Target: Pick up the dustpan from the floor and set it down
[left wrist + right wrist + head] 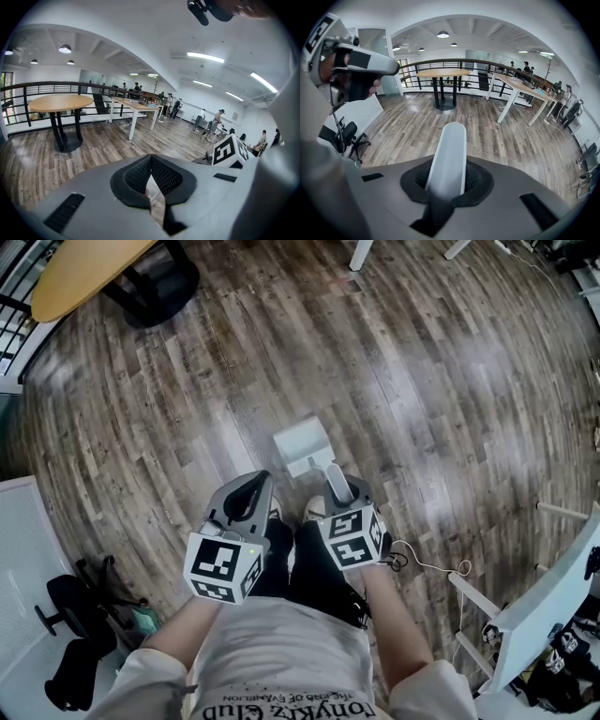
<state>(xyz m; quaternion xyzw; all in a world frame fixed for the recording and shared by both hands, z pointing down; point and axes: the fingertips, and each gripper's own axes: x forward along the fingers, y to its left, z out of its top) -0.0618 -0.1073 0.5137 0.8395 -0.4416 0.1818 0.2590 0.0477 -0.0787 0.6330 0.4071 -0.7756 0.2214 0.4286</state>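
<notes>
A white dustpan [302, 446] is just ahead of my feet over the wood floor, its pale handle [335, 479] running back into my right gripper [340, 488]. In the right gripper view the handle [450, 150] stands between the black pads, which press on both its sides; the pan itself is out of that view. My right gripper [449, 176] is shut on this handle. My left gripper [255, 488] hangs beside it to the left, apart from the dustpan. Its pads [140, 173] meet at the tips with nothing between them, so the left gripper [151, 164] is shut.
A round wooden table [84, 268] on a black base stands far left. A black office chair [70, 615] and a white panel [19, 540] lie at my left. White furniture legs [553, 596] and a thin cable [431, 566] are on the right. People stand at distant desks [140, 105].
</notes>
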